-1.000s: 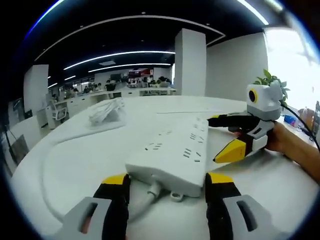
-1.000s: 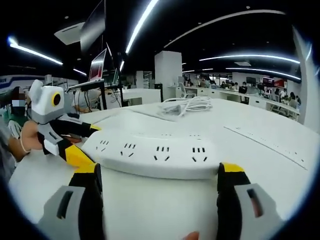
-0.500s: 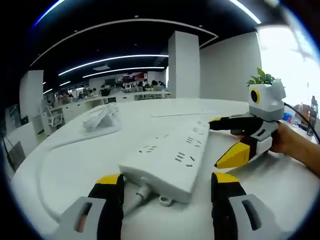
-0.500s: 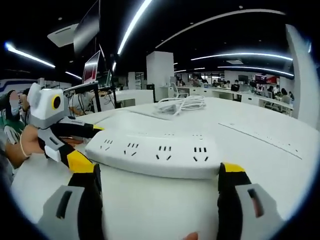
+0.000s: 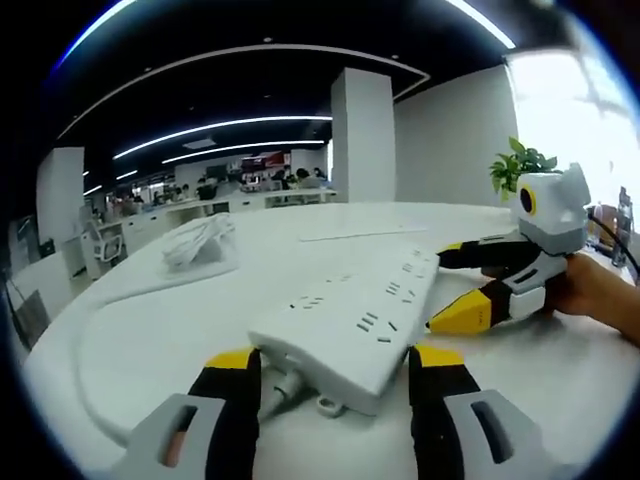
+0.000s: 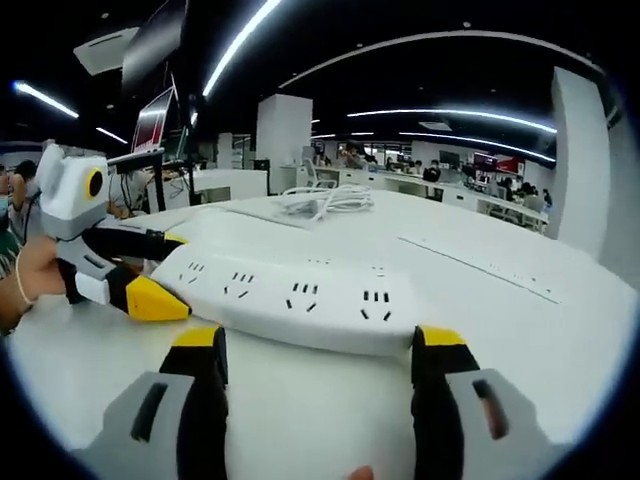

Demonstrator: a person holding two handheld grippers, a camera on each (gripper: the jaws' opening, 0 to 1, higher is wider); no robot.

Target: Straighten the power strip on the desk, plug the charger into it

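Observation:
A white power strip (image 5: 345,320) lies on the round white desk (image 5: 150,340). Its cord end sits between the jaws of my left gripper (image 5: 332,368), which press on both long sides. The strip's thick white cord (image 5: 95,340) curves away to the left. My right gripper (image 5: 452,282) comes in from the right and clamps the strip's far end. In the right gripper view, that end of the power strip (image 6: 300,295) is held by my right gripper (image 6: 318,345), and my left gripper (image 6: 178,268) holds the other end. A white charger with bundled cable (image 5: 200,240) (image 6: 325,200) rests farther back.
A person's hand (image 5: 600,295) (image 6: 25,285) holds each gripper. A potted plant (image 5: 520,165) stands behind the right gripper. A laptop on a stand (image 6: 150,115) rises at the desk's far side. Office desks and a white pillar (image 5: 362,135) fill the background.
The right gripper's jaws have drawn closer together onto the strip's end. The strip's far end has swung a little to the right in the left gripper view.

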